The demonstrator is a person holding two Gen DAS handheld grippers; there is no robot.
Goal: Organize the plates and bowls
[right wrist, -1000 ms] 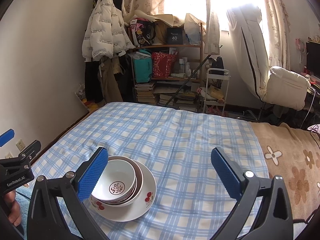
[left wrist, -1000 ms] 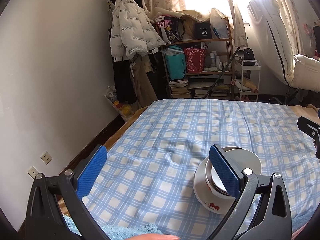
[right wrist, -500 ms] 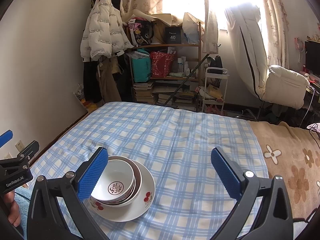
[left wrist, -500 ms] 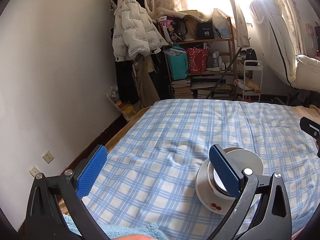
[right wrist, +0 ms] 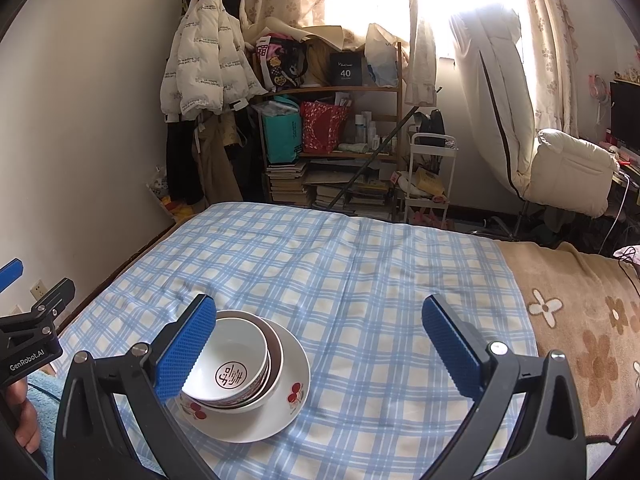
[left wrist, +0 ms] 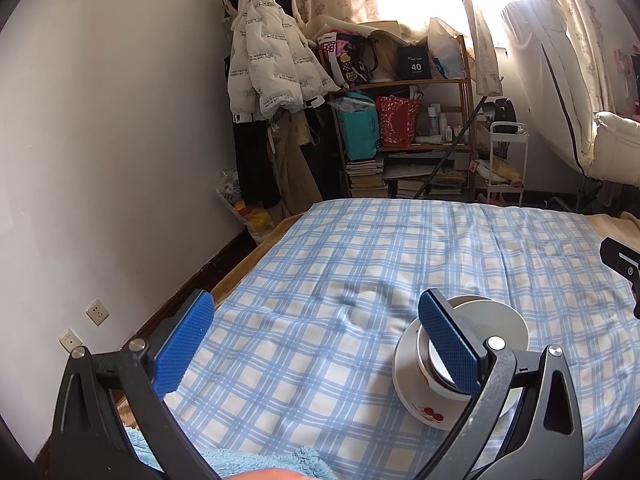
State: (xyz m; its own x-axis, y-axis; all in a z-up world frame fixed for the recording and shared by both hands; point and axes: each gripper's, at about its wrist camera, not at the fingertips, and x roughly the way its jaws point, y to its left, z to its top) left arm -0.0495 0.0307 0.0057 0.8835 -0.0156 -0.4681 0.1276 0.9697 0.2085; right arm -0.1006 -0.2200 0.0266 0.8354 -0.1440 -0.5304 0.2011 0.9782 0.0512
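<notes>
A white plate with red cherry prints lies on the blue checked bedsheet. Two bowls are nested on it: a brown-lined bowl and, inside it, a white bowl with a red emblem. The stack also shows in the left wrist view, behind the left gripper's right finger. My right gripper is open and empty, its left finger over the stack's near left. My left gripper is open and empty, left of the stack.
A brown flowered blanket covers the bed's right side. A white wall runs along the left. A cluttered shelf, a hanging white jacket and a white chair stand beyond the bed's far end.
Both grippers have shifted only slightly; the views have drifted a little. The stack has not moved.
</notes>
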